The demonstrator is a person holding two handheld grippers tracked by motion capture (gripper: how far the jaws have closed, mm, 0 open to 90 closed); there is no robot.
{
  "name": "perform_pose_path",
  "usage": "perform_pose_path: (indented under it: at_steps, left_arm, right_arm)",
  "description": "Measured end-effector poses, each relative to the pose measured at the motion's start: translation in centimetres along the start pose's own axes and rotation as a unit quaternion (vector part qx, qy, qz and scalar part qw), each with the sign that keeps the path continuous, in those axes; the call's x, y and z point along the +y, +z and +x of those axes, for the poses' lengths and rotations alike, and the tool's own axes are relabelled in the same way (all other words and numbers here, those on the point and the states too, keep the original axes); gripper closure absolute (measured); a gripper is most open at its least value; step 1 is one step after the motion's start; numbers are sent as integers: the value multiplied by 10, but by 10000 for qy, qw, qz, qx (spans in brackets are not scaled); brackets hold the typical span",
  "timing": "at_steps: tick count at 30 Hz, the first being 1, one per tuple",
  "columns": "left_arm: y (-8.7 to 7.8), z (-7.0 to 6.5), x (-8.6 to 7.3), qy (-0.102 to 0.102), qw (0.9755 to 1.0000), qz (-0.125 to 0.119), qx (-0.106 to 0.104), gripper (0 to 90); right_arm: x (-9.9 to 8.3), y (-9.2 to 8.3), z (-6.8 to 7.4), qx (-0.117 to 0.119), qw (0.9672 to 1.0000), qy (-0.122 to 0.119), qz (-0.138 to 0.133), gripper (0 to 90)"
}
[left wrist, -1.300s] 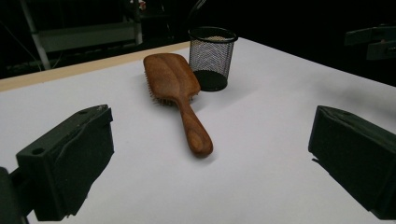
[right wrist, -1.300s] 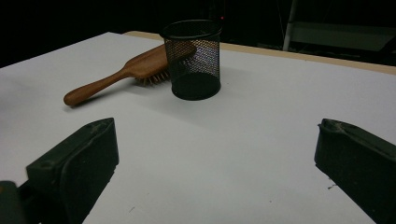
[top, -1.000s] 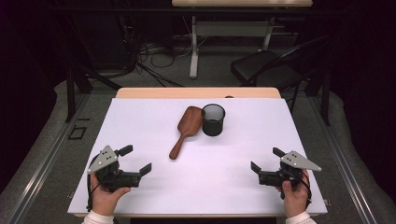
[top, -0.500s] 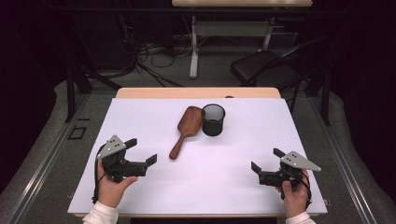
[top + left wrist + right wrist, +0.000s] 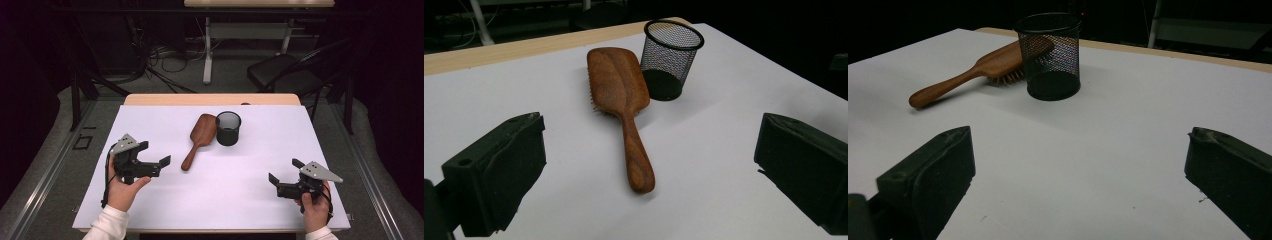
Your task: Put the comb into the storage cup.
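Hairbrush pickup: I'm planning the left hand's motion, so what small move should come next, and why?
Probably ease the left gripper forward to straddle the handle of the hairbrush. Its jaws stand wide open, short of the handle end, which points toward it. The hairbrush lies bristles down beside the mesh cup.

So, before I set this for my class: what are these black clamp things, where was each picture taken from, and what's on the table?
A person sits at a white table and holds a hand-operated gripper in each hand; there is no robot arm. The high view looks down from above the person's side: the left gripper is at the left, the right gripper at the right. Each of the other two pictures comes from a camera riding on one gripper, looking out between its two black jaws. On the table lie a wooden hairbrush, bristles down, and beside it an upright black mesh cup. Both grippers are open and hold nothing; the left one points at the brush handle.
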State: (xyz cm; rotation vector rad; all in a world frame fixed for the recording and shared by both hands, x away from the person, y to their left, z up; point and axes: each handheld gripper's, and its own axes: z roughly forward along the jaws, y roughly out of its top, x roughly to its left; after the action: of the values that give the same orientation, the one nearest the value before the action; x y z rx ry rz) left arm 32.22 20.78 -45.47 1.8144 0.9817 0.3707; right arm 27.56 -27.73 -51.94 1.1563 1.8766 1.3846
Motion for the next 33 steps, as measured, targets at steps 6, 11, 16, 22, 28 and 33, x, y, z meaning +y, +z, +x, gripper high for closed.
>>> perform_pose_path:
  at_steps: [6,11,16,22,28,33]
  left_arm:
    - [5,4,6,-102,9999,109,14,3]
    - [9,6,10,-166,9996,212,43,4]
    - [11,9,14,-143,9993,333,130,4]
    - [16,13,21,-179,9982,527,235,5]
    - [24,16,26,-221,9968,698,325,13]
    - [32,17,29,-204,9955,854,366,13]
  right_arm:
    - [0,-1,-1,-35,10000,-4,-12,0]
    - [0,-1,-1,-35,10000,-18,2,0]
    - [-1,0,-1,-24,10000,-38,9,0]
    - [-1,0,-1,-23,10000,-29,32,0]
    - [-1,0,-1,-38,10000,-33,29,1]
    - [-1,0,-2,-27,10000,-20,56,1]
